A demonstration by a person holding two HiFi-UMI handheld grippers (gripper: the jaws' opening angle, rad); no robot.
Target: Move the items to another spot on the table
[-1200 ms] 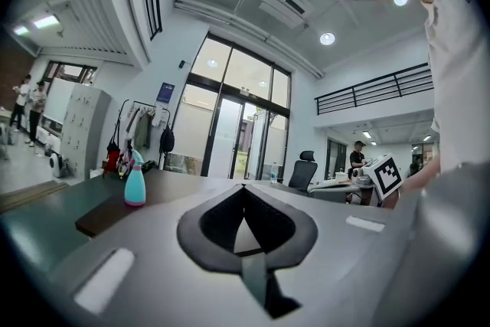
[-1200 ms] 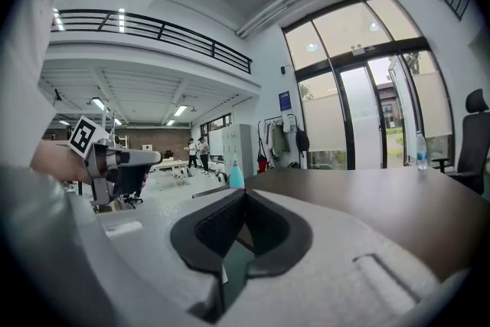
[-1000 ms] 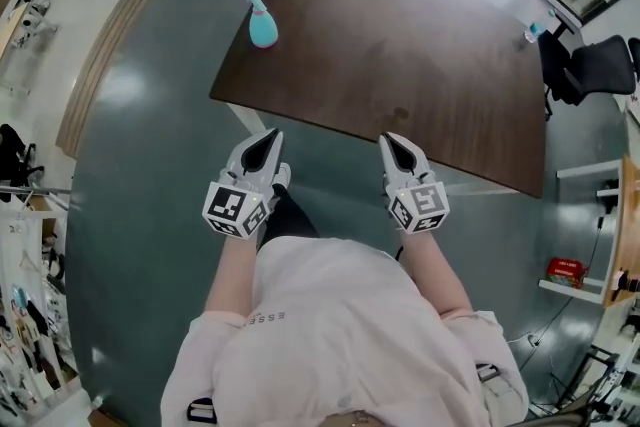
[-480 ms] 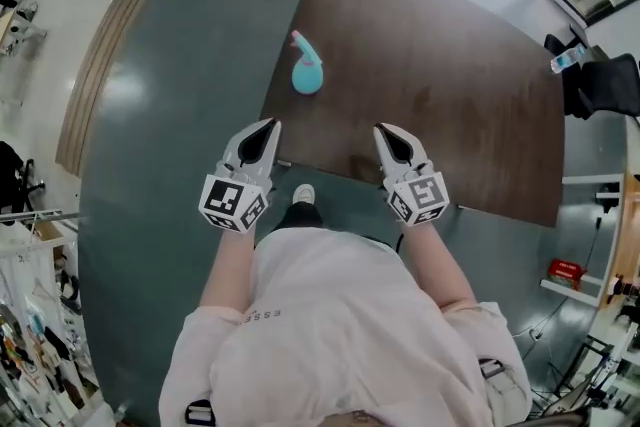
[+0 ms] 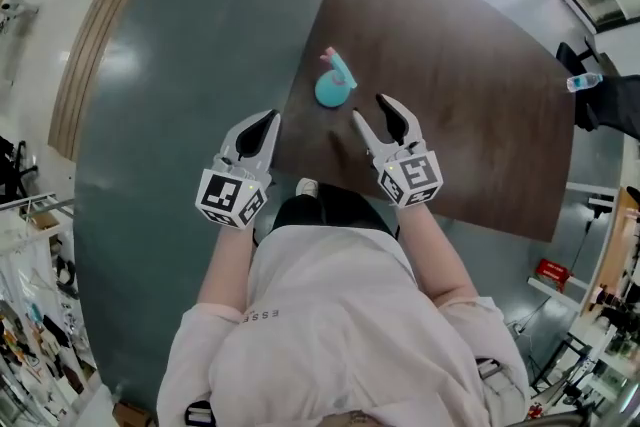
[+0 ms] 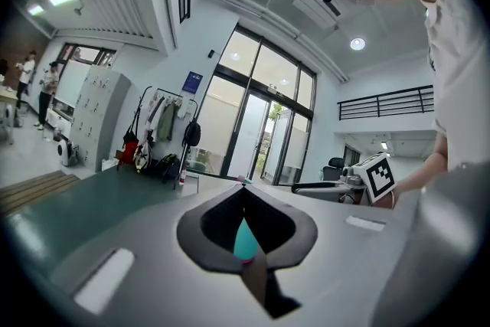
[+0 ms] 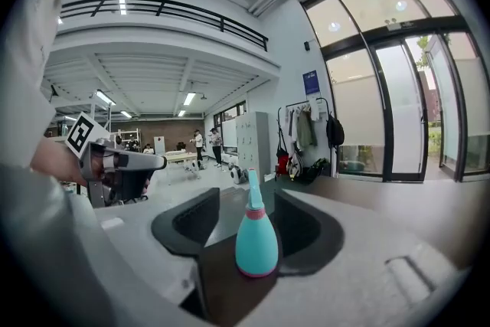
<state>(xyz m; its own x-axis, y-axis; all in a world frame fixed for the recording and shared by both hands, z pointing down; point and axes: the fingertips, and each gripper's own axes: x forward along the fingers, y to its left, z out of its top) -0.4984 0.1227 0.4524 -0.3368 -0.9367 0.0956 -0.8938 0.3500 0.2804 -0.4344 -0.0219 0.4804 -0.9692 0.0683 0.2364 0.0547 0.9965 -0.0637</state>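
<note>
Right gripper view: upright teal pear-shaped bottle [image 7: 256, 241], pink collar, untouched between opening right claw [image 5: 373, 110]; left claw [image 5: 263, 120] closed.

Just ahead of the right gripper [image 5: 372, 110], whose jaws are opening with nothing pressed between them, the spray bottle [image 5: 335, 89] looks like smooth teal plastic with a soft sheen and a pink collar. The table [image 5: 450, 65] beneath is dark brown, wood-look, with a satin finish and faint smudges. That gripper and the left gripper [image 5: 267, 119] have matt pale-grey plastic shells with dull black inner pads. Left of them the floor [image 5: 190, 25] is glossy grey-green; behind them, the shirt [image 5: 330, 315] is pale pink cloth.
</note>
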